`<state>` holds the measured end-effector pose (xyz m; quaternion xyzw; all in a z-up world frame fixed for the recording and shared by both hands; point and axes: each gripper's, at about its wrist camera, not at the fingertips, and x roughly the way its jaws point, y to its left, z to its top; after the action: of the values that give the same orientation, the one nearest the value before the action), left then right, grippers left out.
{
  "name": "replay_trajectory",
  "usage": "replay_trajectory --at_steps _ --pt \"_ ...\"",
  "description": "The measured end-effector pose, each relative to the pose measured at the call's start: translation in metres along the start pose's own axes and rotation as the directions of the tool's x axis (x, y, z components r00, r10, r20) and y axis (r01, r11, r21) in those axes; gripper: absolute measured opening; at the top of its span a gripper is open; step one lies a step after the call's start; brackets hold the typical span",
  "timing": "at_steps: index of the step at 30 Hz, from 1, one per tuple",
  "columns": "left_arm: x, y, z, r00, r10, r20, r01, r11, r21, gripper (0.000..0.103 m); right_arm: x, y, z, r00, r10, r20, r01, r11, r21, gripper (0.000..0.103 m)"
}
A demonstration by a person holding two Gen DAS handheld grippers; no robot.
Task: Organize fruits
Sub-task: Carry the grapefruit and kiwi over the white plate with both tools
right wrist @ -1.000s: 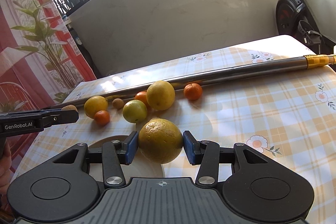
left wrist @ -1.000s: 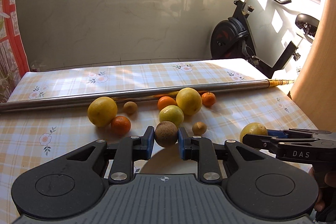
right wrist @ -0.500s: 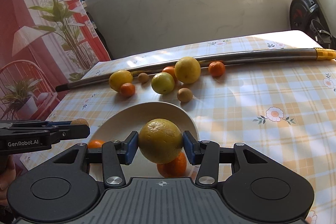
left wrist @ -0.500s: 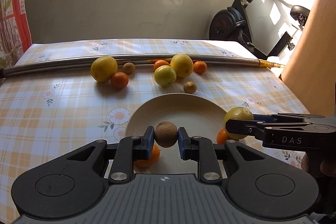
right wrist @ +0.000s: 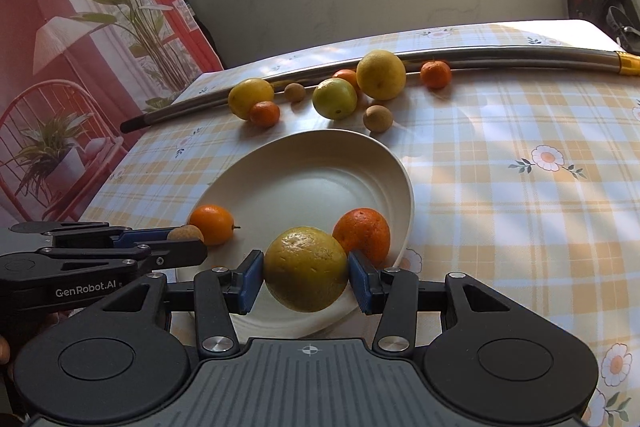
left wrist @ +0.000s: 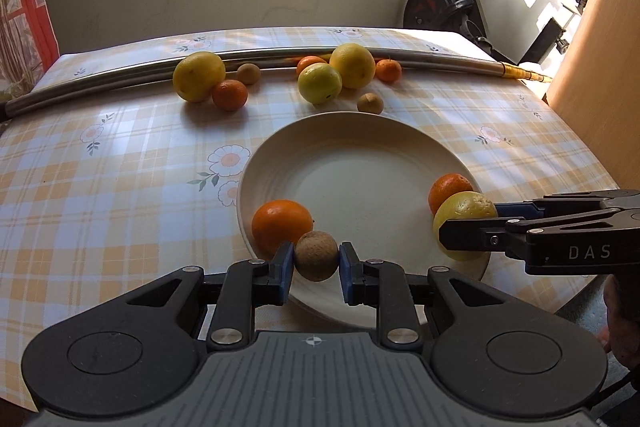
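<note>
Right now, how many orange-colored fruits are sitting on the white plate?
2. One orange lies at the plate's near-left edge beside the left claw; the other orange lies at its right edge, behind the right claw's yellow fruit.

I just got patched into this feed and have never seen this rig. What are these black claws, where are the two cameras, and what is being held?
There is no robot: a person holds a two-finger claw in each hand, and each picture comes from a camera on one claw, looking along its fingers. The left claw is shut on a small brown fruit. The right claw is shut on a large yellow citrus. Both are over the near edge of a white plate that holds two oranges. More fruit lies by a metal pole on the checked tablecloth.
</note>
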<state>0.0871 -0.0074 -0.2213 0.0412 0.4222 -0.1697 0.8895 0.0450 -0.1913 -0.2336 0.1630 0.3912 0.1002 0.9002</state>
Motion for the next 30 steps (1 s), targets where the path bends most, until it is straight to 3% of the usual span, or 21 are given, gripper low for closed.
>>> replay_trajectory --at_steps 20,30 --pt "0.009 -0.001 -0.002 1.000 0.028 0.005 -0.028 0.999 0.037 0.026 0.008 0.004 -0.002 1.000 -0.020 -0.023 0.019 0.999 -0.034 0.043" --pt "0.012 -0.001 -0.001 1.000 0.031 0.000 -0.031 0.999 0.030 0.026 0.006 -0.002 -0.002 0.999 -0.039 0.017 0.040 0.999 -0.032 0.043"
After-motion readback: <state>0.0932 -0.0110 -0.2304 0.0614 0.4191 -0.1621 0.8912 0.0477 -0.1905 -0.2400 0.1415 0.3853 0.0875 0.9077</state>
